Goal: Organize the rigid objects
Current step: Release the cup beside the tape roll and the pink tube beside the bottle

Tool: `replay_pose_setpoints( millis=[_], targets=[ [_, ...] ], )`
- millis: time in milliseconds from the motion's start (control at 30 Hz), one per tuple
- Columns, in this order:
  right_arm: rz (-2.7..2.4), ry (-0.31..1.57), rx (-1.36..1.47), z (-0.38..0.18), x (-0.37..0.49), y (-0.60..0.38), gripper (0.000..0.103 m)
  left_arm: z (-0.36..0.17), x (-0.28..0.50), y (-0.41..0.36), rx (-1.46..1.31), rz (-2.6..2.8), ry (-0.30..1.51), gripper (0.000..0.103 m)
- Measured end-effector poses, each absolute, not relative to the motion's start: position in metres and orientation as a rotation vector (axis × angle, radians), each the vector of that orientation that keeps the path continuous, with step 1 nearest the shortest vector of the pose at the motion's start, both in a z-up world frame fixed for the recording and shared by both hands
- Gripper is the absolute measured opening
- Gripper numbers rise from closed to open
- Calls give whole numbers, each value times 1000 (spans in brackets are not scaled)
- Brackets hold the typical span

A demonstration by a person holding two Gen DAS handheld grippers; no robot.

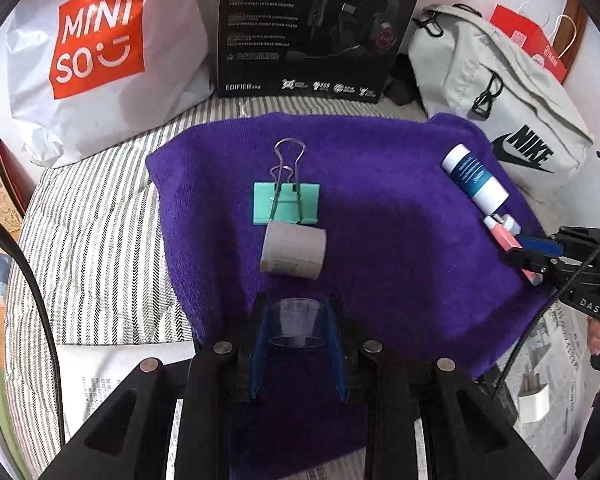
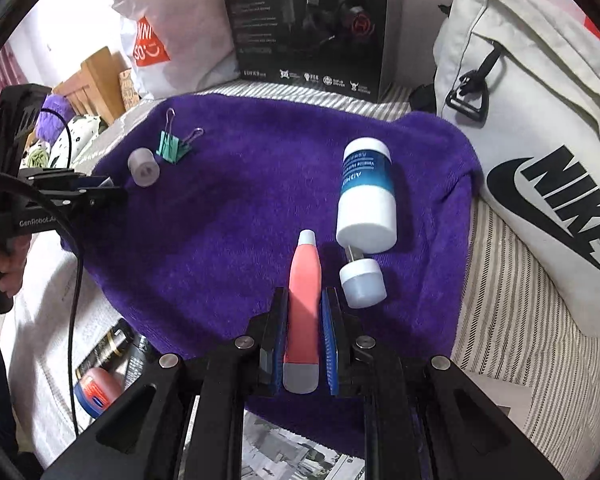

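Observation:
My left gripper (image 1: pixel 297 308) is shut on a small clear plastic cup (image 1: pixel 297 322) just above the purple towel (image 1: pixel 380 260). Ahead of it lie a grey cardboard roll (image 1: pixel 293 251) and a green binder clip (image 1: pixel 286 202), touching each other. My right gripper (image 2: pixel 305 300) is shut on a pink tube (image 2: pixel 303 300) with grey ends, low over the towel (image 2: pixel 228 220). Next to it lie a white and blue bottle (image 2: pixel 367 194) and a small white capped piece (image 2: pixel 362 283). The roll (image 2: pixel 143 167) and clip (image 2: pixel 172 146) show far left.
A black headset box (image 1: pixel 320 24), a white Miniso bag (image 1: pixel 96 52) and a grey Nike bag (image 1: pixel 496 92) stand behind the towel on a striped bedcover (image 1: pixel 96 240). Newspaper and a white charger (image 1: pixel 534 402) lie at the near right. A blue and red item (image 2: pixel 96 394) lies near left.

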State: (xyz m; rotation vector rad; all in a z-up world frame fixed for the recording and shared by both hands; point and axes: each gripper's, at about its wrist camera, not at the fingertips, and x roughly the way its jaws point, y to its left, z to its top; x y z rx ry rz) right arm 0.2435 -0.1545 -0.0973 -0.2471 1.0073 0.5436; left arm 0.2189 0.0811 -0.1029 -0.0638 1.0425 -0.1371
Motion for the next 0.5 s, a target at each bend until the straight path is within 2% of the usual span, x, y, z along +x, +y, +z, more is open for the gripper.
replay_pose_setpoints(
  millis=[500],
  targets=[
    [524,1021,-243,-106,248,-165,17,-105,235,72,20,-112,1046,26]
  ],
)
